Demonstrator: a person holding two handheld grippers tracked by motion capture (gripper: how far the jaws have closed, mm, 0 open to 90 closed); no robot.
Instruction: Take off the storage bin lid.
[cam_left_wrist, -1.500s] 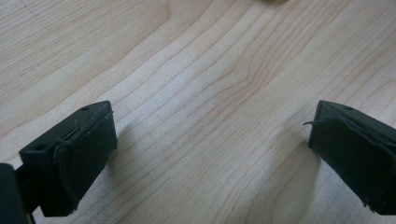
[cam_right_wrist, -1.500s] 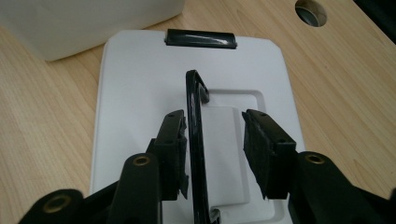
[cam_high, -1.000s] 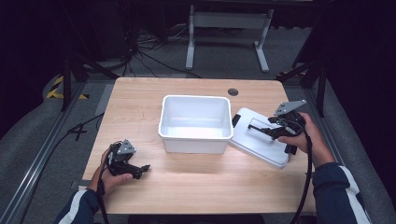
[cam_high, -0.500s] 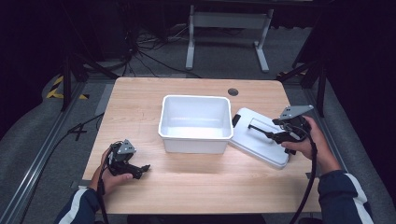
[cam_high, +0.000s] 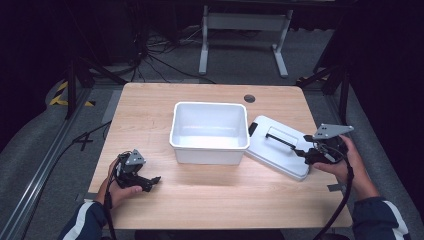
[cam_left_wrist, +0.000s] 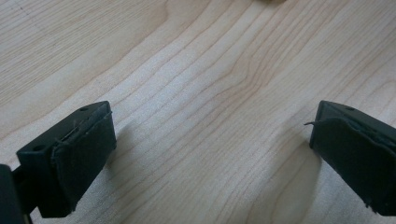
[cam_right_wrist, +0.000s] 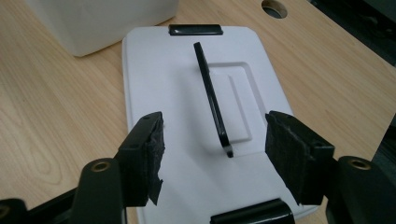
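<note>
A: Item: flat white plastic lid with raised black bar handle (cam_right_wrist: 212, 100). Location?

B: Lying on the wooden table (cam_high: 210, 200), touching the open white plastic bin (cam_high: 210, 131).

A: Grippers?

B: My right gripper (cam_right_wrist: 215, 156) has just been opening; handle between the pads, untouched. My left gripper (cam_left_wrist: 210, 154) rests agape, empty. Advice: centre on the bar before squeezing.

Bare table (cam_high: 210, 200) along the near edge, white bin (cam_high: 210, 131) blocking centre — lid (cam_high: 280, 147) just beside it

wood table (cam_high: 210, 200): white bin (cam_high: 210, 132) mid, lid (cam_high: 280, 145) beside, touching.
</note>
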